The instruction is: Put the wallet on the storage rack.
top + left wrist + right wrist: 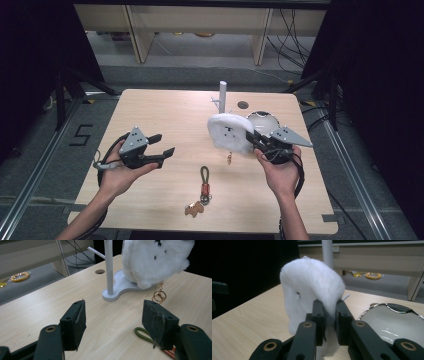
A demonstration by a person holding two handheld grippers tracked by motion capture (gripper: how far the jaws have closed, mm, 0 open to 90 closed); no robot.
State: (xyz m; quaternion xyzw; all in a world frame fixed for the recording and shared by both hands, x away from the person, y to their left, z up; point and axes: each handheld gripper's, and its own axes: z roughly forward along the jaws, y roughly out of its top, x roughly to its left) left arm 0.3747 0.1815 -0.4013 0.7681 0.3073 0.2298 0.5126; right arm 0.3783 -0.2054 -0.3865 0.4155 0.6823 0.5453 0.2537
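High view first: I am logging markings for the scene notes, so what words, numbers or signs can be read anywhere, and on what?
"5": black tape figure on the grey floor left of the table.
White plush, held in the right gripper: dark marks, not readable as text.
Keychain tag: too small to read.
Left gripper: no label seen.

the stand stood on the bench toward its far edge, and everything else lay relative to it. the plush pouch hung just in front of the stand, lifted off the bench, its ring dangling below. the dish sat right of the stand, just beside the pouch. the keychain lay well in front of the stand, near the bench's near edge. the left gripper hovered front-left of the stand, well apart; the right gripper was front-right, its fingers on the pouch.
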